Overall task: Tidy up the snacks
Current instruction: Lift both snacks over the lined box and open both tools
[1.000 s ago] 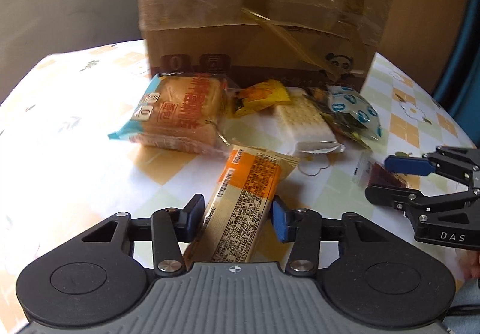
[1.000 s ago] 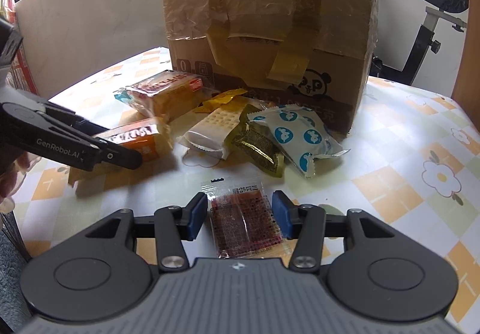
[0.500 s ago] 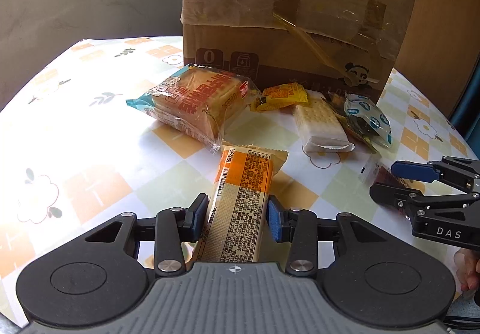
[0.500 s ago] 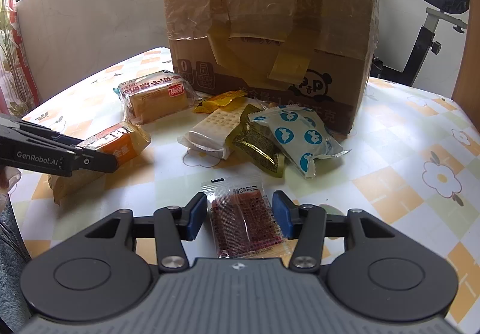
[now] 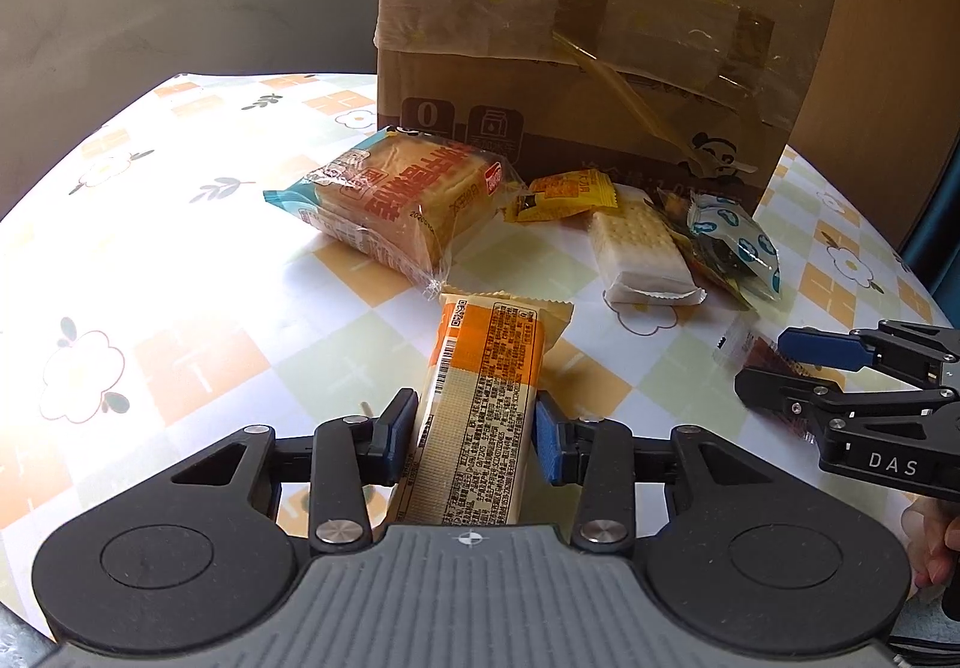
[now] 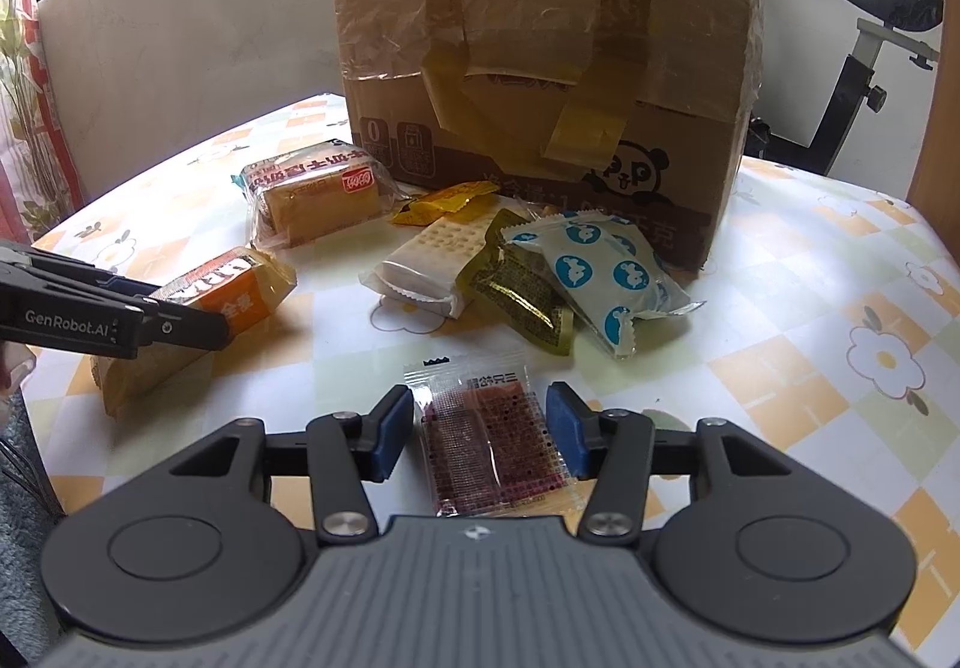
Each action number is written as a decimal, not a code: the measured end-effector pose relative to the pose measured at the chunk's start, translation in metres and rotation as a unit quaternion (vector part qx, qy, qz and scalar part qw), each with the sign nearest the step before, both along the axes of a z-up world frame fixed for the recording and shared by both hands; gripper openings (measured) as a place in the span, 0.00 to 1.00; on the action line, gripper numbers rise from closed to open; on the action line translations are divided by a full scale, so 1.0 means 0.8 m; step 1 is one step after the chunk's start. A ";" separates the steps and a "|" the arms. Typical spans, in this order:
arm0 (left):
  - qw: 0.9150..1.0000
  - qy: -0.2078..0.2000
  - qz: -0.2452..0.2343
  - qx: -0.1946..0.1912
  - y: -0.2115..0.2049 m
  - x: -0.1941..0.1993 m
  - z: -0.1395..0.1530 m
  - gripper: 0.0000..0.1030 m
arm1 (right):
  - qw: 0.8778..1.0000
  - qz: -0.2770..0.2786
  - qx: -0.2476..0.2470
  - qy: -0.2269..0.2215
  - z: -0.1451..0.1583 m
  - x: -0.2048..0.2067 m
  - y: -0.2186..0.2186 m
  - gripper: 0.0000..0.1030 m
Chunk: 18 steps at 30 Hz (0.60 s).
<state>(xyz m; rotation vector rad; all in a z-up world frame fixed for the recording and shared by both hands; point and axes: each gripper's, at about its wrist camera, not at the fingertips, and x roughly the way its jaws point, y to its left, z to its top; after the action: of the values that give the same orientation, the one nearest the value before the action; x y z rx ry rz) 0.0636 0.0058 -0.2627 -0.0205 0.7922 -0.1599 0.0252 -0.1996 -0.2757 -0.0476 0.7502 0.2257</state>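
Note:
My left gripper (image 5: pixel 474 437) is shut on a long orange and cream snack bar (image 5: pixel 483 404) and holds it just over the table; it also shows in the right wrist view (image 6: pixel 198 308). My right gripper (image 6: pixel 480 437) straddles a small clear packet of red snack (image 6: pixel 492 440) lying on the table, pads close to its sides but a small gap shows. The right gripper appears at the right of the left wrist view (image 5: pixel 798 368). Further back lie a wrapped bread (image 5: pixel 396 200), a yellow packet (image 5: pixel 564 197), a white cracker pack (image 5: pixel 642 254) and a blue-dotted packet (image 6: pixel 606 278).
A tall taped cardboard box (image 6: pixel 540 68) stands at the back of the floral-checked table (image 6: pixel 840 368). An olive packet (image 6: pixel 516 296) lies by the dotted one. An exercise bike (image 6: pixel 870 68) stands behind the table at the right. A wall runs along the left.
My left gripper has pulled back and to the left with the orange bar, closing tighter on it. The right gripper has stayed over the red packet.

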 end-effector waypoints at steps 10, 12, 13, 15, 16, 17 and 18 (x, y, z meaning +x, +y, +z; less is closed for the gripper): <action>0.999 -0.044 -0.002 -0.017 0.006 -0.009 0.033 0.38 | 0.999 -0.024 0.026 -0.030 0.030 -0.006 -0.016 0.46; 0.999 -0.050 -0.003 -0.019 0.005 -0.009 0.037 0.38 | 0.999 -0.026 0.027 -0.040 0.039 -0.006 -0.018 0.46; 0.998 -0.053 -0.003 -0.020 0.005 -0.009 0.040 0.38 | 0.998 -0.027 0.027 -0.045 0.043 -0.006 -0.019 0.46; 0.998 -0.063 -0.005 -0.022 0.005 -0.010 0.048 0.38 | 0.998 -0.027 0.027 -0.058 0.056 -0.007 -0.020 0.46; 0.997 -0.069 -0.006 -0.024 0.007 -0.010 0.053 0.38 | 0.997 -0.027 0.027 -0.065 0.063 -0.006 -0.021 0.46; 0.997 -0.074 -0.006 -0.026 0.008 -0.009 0.059 0.38 | 0.996 -0.026 0.027 -0.075 0.071 -0.005 -0.022 0.46; 0.996 -0.082 -0.006 -0.028 0.008 -0.007 0.067 0.38 | 0.996 -0.025 0.026 -0.085 0.080 -0.004 -0.023 0.46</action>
<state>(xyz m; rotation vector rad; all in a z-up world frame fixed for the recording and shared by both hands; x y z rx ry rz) 0.0583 0.0121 -0.2088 -0.0557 0.6240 -0.1924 0.0223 -0.2177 -0.2118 0.0013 0.5741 0.1911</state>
